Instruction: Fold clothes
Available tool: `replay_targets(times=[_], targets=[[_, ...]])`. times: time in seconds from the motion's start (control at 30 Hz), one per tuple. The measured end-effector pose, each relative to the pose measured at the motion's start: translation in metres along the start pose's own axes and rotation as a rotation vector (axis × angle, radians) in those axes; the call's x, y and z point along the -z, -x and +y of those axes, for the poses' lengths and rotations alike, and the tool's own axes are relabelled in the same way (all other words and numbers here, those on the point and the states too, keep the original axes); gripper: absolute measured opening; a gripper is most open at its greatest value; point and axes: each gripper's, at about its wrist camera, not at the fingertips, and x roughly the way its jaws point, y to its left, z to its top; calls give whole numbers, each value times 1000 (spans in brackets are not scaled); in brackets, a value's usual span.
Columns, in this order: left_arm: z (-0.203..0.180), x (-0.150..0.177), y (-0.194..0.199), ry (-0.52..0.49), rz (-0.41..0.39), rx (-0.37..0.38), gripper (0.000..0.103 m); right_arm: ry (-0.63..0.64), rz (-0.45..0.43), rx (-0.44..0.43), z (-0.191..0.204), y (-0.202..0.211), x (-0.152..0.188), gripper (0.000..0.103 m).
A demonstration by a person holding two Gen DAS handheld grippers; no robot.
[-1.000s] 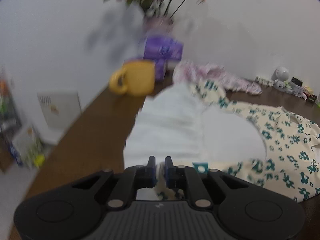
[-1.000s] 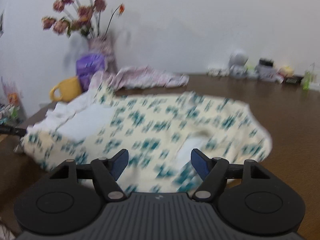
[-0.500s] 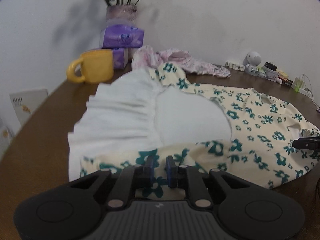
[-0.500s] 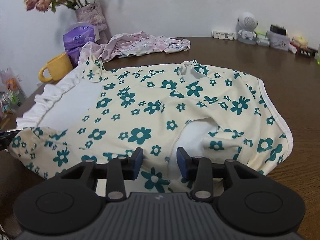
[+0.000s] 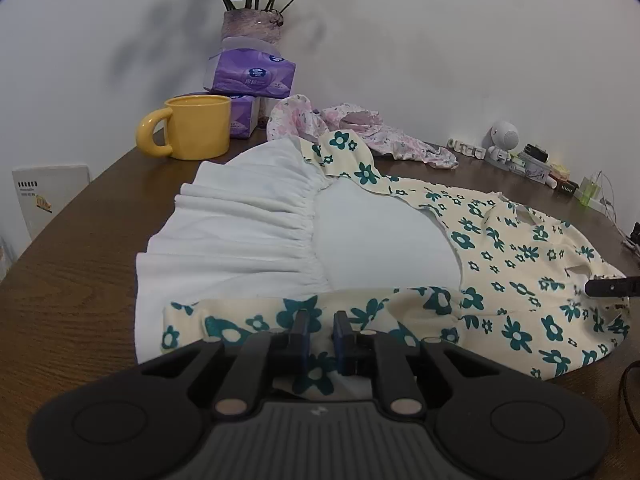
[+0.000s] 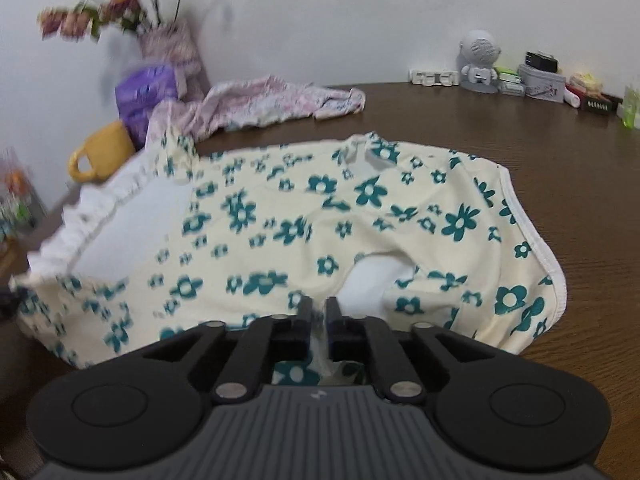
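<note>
My left claw (image 5: pixel 319 326) is pinched on the near hem of the floral dress (image 5: pixel 516 264), a fold of cream cloth with teal flowers bunched between the blue pads, which sit nearly together. The dress lies spread flat on the brown table (image 5: pixel 72 280), and I'll place everything from it. Its white ruffled frill (image 5: pixel 240 232) fans out on the side toward the yellow mug (image 5: pixel 192 126), and the white lining shows in the middle of the cloth.

My right claw (image 6: pixel 318 316) has just been closing, and its jaws are now drawn in tight on the dress's near edge, a strip of fabric standing up between the pads. From the left camera its dark tip (image 5: pixel 608 286) pokes in over the far right part of the dress.

The yellow mug stands upright just beyond the frill; its rim faces up, but I can't see inside it from here. Right behind the mug, two purple tissue packs (image 5: pixel 250 74) are stacked, the top one tilted. Behind those, against the white wall, a glass vase (image 5: pixel 252 26) holds dried roses on long stems.

Beyond the dress's top strap, a pink flowered garment (image 6: pixel 272 102) lies crumpled on the table, not folded. Farther along the wall from the dress, a small white robot figure (image 6: pixel 479 60) stands among a row of little boxes and bottles, too small to make out. Off the table's edge past the mug, a white card (image 5: pixel 48 196) leans upright.
</note>
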Motion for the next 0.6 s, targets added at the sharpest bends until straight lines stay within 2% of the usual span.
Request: replay_targets(times=[0.07, 0.1, 0.23, 0.33, 0.43, 0.5, 0.6], targets=[[1, -3, 3, 18, -13, 6, 12, 1, -18, 25, -1, 1, -6, 27], [1, -4, 5, 21, -26, 5, 12, 7, -26, 40, -2, 1, -8, 27], [-2, -9, 11, 7, -59, -7, 12, 18, -21, 50, 0, -12, -21, 27], [0, -8, 1, 1, -18, -24, 12, 38, -16, 63, 3, -27, -28, 27], [5, -4, -5, 13, -6, -29, 13, 84, -19, 97, 8, -42, -33, 27], [5, -2, -4, 13, -6, -30, 13, 131, 26, 130, 7, -53, -33, 22], [5, -1, -4, 10, -10, -33, 13, 163, 46, 197, 2, -54, -31, 20]])
